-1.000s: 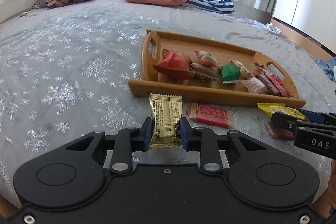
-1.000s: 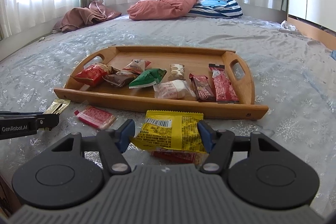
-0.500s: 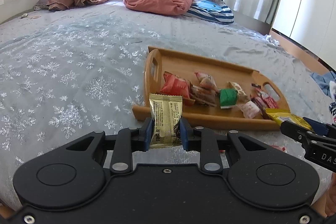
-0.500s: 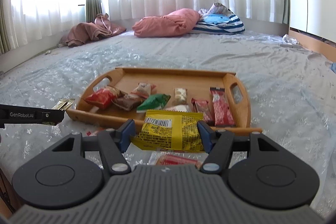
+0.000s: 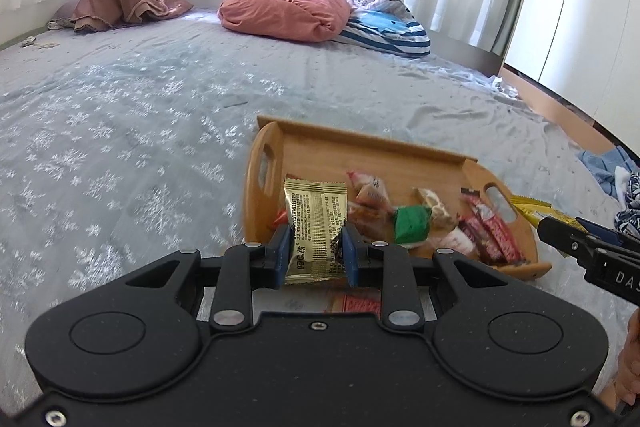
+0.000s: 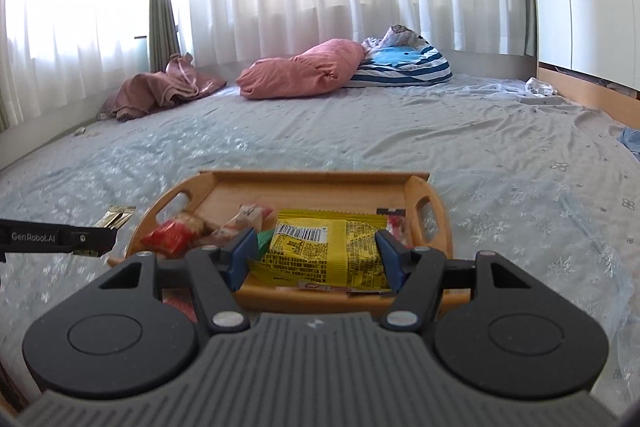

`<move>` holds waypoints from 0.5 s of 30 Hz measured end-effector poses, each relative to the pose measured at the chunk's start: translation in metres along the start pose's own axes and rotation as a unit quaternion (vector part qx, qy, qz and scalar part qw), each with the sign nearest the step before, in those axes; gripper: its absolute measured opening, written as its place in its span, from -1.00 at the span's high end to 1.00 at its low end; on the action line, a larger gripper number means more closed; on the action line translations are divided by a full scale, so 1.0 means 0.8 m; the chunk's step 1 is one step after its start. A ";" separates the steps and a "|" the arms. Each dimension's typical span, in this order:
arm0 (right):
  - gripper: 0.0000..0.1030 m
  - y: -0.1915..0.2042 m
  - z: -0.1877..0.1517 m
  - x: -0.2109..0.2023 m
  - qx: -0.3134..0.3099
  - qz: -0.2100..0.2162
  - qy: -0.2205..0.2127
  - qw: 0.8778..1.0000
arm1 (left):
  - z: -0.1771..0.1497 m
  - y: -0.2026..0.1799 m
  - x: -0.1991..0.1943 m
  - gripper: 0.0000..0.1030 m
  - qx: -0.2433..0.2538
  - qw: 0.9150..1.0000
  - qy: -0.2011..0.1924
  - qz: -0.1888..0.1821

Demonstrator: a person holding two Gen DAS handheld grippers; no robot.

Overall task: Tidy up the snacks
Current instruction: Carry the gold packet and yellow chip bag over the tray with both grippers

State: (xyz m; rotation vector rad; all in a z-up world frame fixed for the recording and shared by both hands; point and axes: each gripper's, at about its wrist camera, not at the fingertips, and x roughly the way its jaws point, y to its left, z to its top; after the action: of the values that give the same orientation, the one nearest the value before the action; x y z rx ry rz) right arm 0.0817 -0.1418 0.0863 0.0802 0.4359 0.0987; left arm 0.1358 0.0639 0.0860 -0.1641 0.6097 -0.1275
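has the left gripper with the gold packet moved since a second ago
Yes. The left gripper, shut on the gold packet, has risen: the packet was low against the bed, in front of the wooden tray, and now overlaps the tray.

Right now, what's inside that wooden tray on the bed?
The wooden tray holds loose snacks: a green packet, dark red bars, a red packet and some pale wrapped ones. The held gold packet and yellow packet cover part of the tray.

The tray (image 6: pixel 434 227) lies on the bed (image 6: pixel 500 163) just ahead of the right gripper (image 6: pixel 316 259), snacks (image 5: pixel 412 225) inside; pillows (image 6: pixel 308 75) far behind; another packet (image 5: pixel 356 305) seemingly under the left gripper (image 5: pixel 315 253).
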 end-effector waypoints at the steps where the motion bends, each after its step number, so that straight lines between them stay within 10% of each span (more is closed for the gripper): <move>1: -0.28 -0.003 0.003 0.002 0.004 0.000 -0.001 1.000 | 0.003 -0.001 0.002 0.50 0.001 1.000 -0.001 -0.001; 15: -0.28 -0.045 0.056 0.062 0.022 0.005 0.003 1.000 | 0.059 -0.004 0.059 0.50 -0.005 1.000 0.004 -0.020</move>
State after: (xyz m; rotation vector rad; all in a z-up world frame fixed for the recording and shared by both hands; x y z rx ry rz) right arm 0.1485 -0.1742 0.1029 0.1258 0.4432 0.0992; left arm 0.2010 0.0582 0.0987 -0.1861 0.6152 -0.1635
